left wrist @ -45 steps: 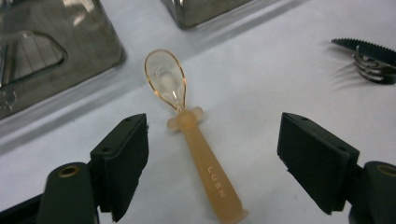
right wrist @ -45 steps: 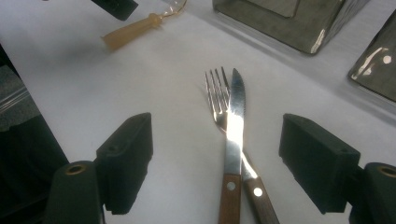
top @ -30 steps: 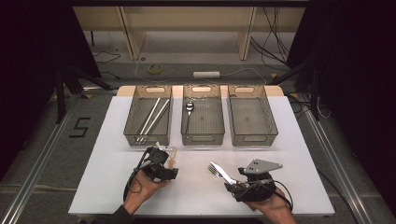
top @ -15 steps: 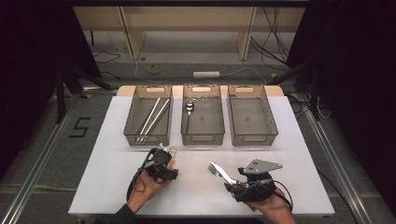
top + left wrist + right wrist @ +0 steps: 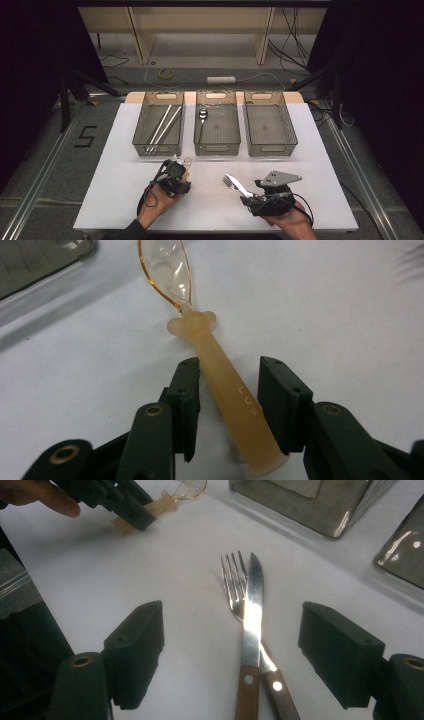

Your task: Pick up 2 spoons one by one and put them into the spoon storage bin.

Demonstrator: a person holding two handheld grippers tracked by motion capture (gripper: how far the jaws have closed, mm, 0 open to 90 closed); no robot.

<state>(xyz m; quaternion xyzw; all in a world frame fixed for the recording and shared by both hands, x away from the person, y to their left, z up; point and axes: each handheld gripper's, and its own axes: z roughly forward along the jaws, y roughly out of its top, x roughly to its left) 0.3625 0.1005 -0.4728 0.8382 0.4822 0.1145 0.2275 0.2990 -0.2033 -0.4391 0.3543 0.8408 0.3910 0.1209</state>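
A translucent amber plastic spoon (image 5: 212,362) lies on the white table (image 5: 120,200), bowl pointing toward the bins. My left gripper (image 5: 227,375) straddles its handle; the jaws have just been closing, with the handle slanting between the pads and a narrow gap still showing. From above, the left gripper (image 5: 177,166) sits just in front of the left bin with the spoon's bowl (image 5: 187,161) poking out. My right gripper (image 5: 230,625) stands wide open over a fork (image 5: 231,577) and a knife (image 5: 254,587) with wooden handles, crossed on the table; neither pad touches them.
Three smoky plastic bins stand in a row at the back: the left bin (image 5: 158,148) holds long metal chopsticks (image 5: 162,125), the middle bin (image 5: 216,148) a metal spoon (image 5: 202,117), the right bin (image 5: 272,148) nothing. Table edges run close behind both hands.
The left gripper has shifted slightly and its jaws have drawn in around the spoon's handle. The right gripper, fork and knife have stayed put.
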